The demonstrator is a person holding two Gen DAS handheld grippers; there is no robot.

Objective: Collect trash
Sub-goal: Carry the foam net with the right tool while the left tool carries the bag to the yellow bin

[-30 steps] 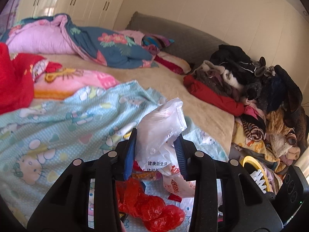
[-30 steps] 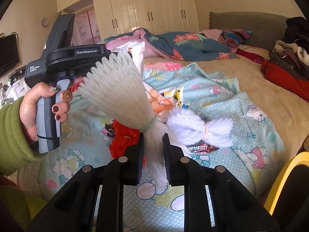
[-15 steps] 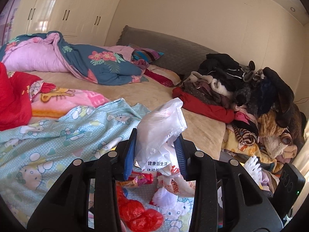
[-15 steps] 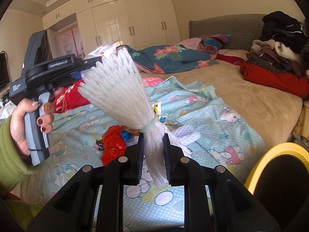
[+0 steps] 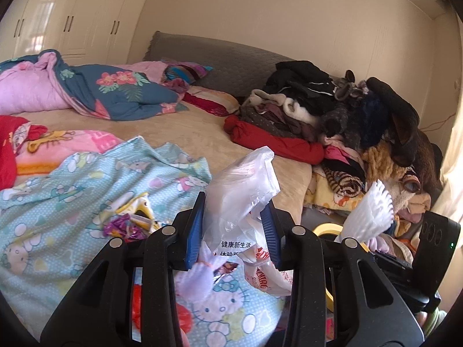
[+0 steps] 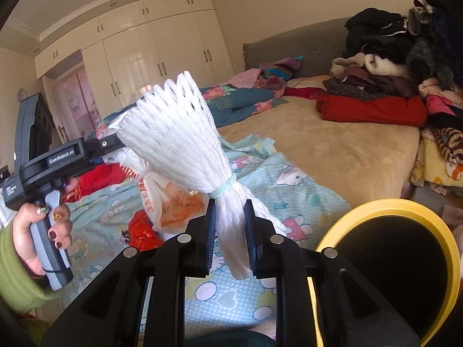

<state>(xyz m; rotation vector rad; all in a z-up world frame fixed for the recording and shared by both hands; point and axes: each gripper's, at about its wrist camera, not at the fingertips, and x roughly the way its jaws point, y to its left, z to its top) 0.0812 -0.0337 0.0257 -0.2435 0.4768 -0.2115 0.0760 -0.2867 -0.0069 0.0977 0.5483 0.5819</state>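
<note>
Both grippers have trash in them right now. The left gripper (image 5: 235,228) has its blue pads pinched in on a crumpled white plastic bag (image 5: 240,199), the kind with printed Chinese text and some red and orange print lower down. The bag bunches up above the pads and hangs below them too, up off the bed.

The right gripper (image 6: 230,232) is nearly closed, clamped around the gathered tail of a white foam fruit net (image 6: 176,138). A pale elastic band (image 6: 222,186) cinches the net just above the pads, and the rest fans out up and to the left like a little broom.

From the right wrist view you can see the left hand (image 6: 43,231) in a green sleeve (image 6: 14,269) gripping the other tool's handle over on the left, with the plastic bag dangling just behind the foam net.

Near right there's a bin with a yellow rim (image 6: 405,205) and a dark inside, sitting just beside the bed. The foam net is up and to the left of it, not over the opening as far as I can tell.

More litter sits on the Hello Kitty sheet (image 5: 58,202): a crumpled red bag (image 6: 141,228), a shiny purple wrapper (image 5: 123,227), and another small foam net (image 5: 194,277). Far right is a big clothes pile (image 5: 332,115).
</note>
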